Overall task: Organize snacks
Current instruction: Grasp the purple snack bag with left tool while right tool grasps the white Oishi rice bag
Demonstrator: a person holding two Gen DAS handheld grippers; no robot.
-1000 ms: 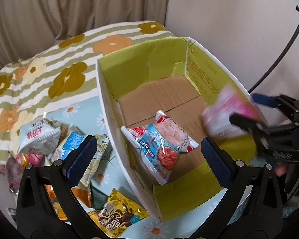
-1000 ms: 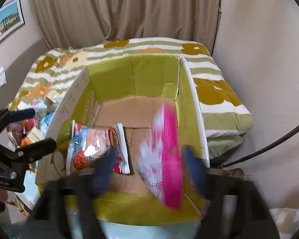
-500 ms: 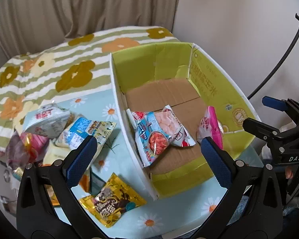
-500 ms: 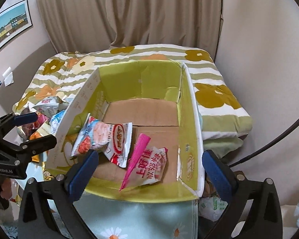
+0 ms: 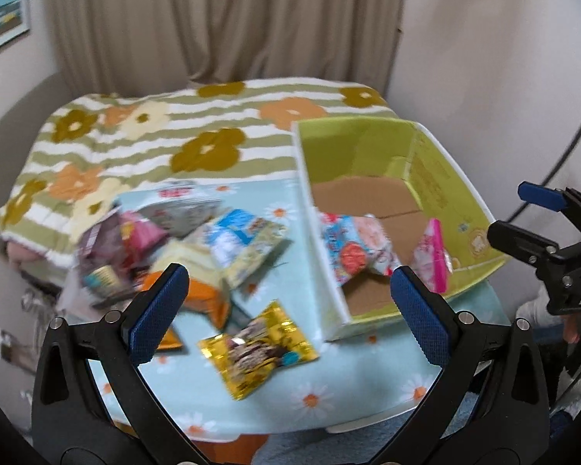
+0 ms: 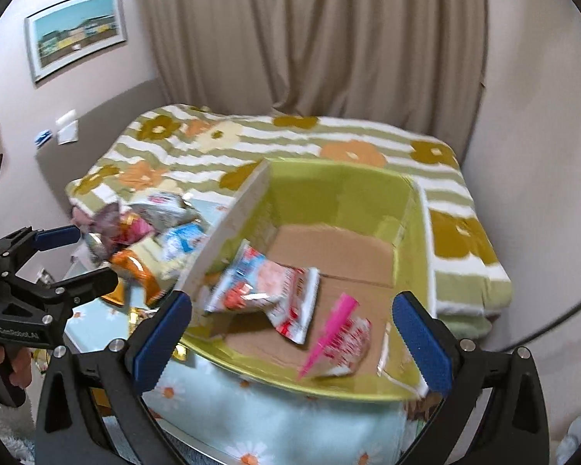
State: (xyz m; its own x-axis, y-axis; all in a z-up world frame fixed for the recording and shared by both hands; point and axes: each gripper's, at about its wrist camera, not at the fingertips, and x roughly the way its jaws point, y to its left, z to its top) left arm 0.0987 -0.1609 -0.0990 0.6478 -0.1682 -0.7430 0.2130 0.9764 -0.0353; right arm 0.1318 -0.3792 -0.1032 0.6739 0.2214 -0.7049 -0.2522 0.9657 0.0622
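A green-lined cardboard box (image 5: 437, 166) (image 6: 344, 190) stands on the table's right side. Inside lie a red and blue snack bag (image 5: 348, 248) (image 6: 267, 279) and a pink snack bag (image 5: 434, 259) (image 6: 341, 337). A pile of snack bags (image 5: 182, 240) (image 6: 151, 232) lies left of the box, with a gold bag (image 5: 255, 348) nearest me. My left gripper (image 5: 290, 310) is open and empty above the gold bag. My right gripper (image 6: 290, 345) is open and empty over the box's near wall; it also shows in the left wrist view (image 5: 523, 213).
The table has a light blue daisy cloth (image 5: 329, 395) (image 6: 282, 422). A bed with a striped flower blanket (image 5: 174, 131) lies behind it. Curtains (image 6: 310, 38) and walls close the back and right. A black cable (image 5: 569, 147) curves along the right wall.
The pink bag has left my right gripper and dropped into the box. Both grippers have pulled back and up; the left view has swung left toward the snack pile.
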